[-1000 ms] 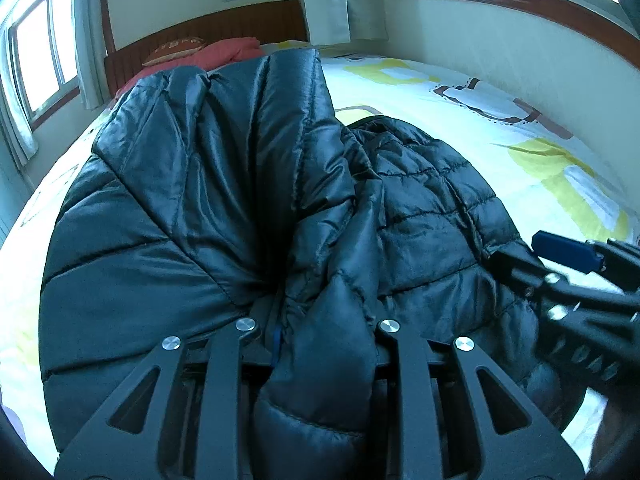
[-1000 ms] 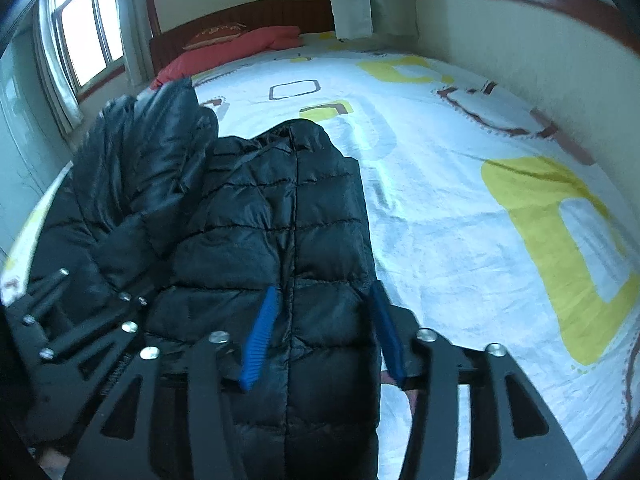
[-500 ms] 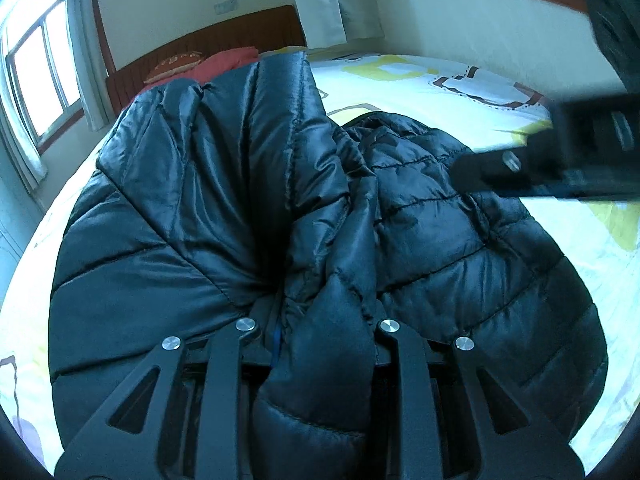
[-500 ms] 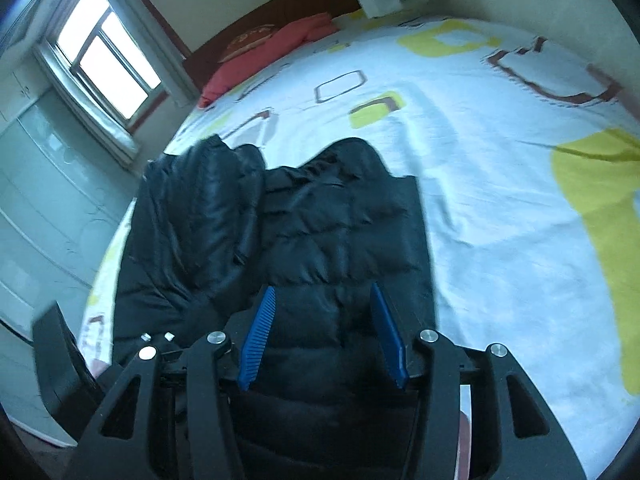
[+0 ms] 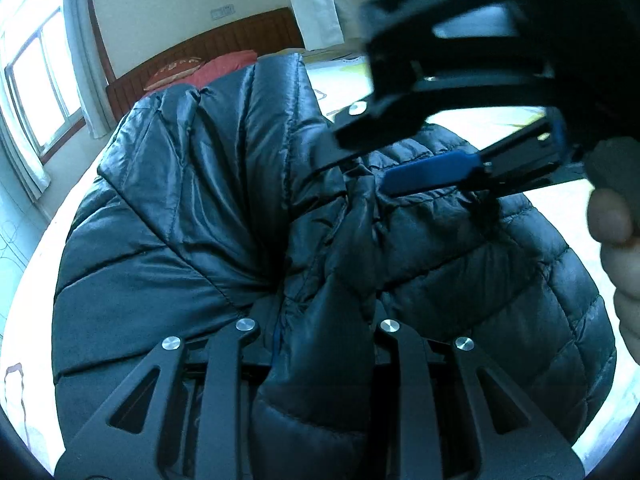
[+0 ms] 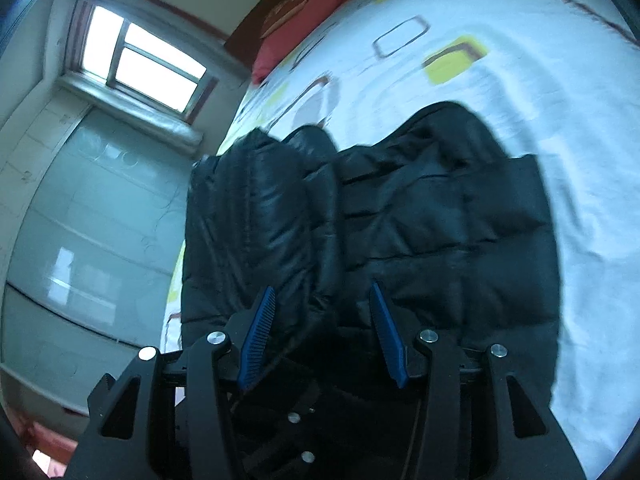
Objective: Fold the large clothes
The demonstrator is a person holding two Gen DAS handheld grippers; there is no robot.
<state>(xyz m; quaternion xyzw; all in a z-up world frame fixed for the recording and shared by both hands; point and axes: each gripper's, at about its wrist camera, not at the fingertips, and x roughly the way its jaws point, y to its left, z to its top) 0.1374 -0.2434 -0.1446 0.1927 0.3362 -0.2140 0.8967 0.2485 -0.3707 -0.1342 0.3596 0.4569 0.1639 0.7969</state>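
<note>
The black jacket (image 6: 440,232) lies lengthwise on the bed (image 6: 580,120). The left claw (image 5: 320,332) pinches its near fold, while the right claw (image 6: 320,320) hovers wide just above, nearer the raised ridge.

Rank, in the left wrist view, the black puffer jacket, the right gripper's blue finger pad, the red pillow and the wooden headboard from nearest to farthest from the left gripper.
1. black puffer jacket: clamped in the left gripper.
2. blue finger pad: above the jacket, right of centre.
3. red pillow: past the jacket, upper left.
4. wooden headboard: behind the pillow, against the wall.
</note>
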